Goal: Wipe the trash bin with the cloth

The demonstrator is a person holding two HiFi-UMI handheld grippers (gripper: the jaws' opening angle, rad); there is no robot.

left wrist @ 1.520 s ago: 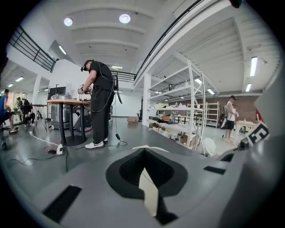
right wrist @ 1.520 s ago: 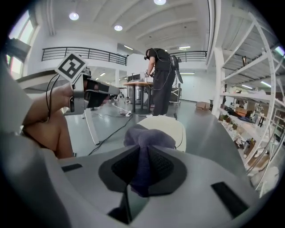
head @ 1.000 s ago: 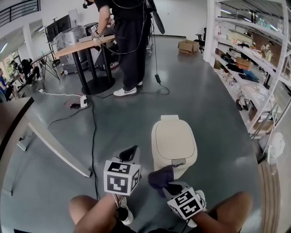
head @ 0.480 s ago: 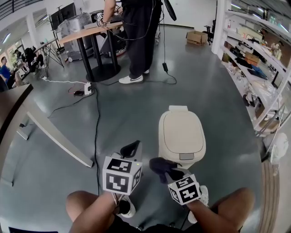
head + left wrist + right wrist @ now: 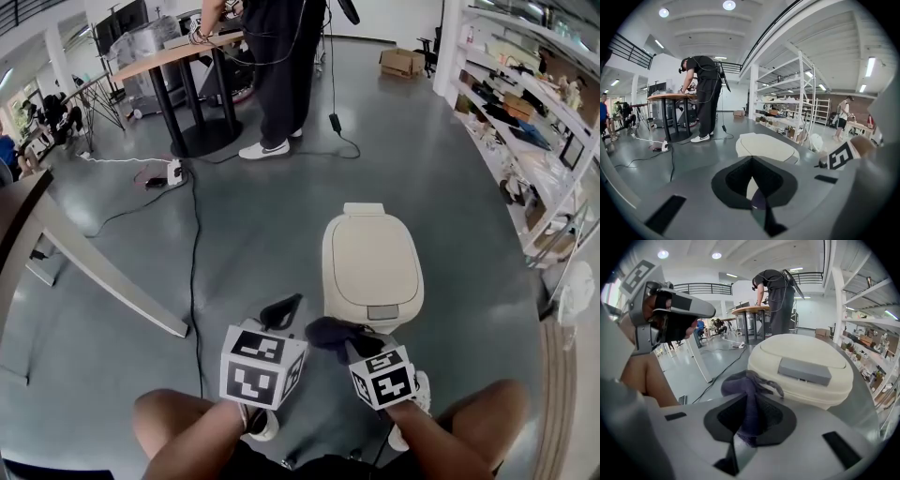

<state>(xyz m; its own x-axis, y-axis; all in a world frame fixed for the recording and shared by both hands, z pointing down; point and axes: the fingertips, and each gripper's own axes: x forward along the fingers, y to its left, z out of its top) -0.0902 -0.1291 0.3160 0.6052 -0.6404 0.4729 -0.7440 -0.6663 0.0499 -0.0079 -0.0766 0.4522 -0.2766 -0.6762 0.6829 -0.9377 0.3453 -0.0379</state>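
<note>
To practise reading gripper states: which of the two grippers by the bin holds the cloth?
The right gripper: its jaws are shut on the dark purple cloth, beside the cream trash bin. The left gripper has its jaws together, holding nothing.

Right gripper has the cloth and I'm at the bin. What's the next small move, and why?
Probably ease the right gripper forward and down until the cloth lies on the bin lid. Its jaws are shut on the cloth, which hangs near the lid's front edge, seemingly not touching it. The left gripper is shut, holds nothing and sits off to the side.
</note>
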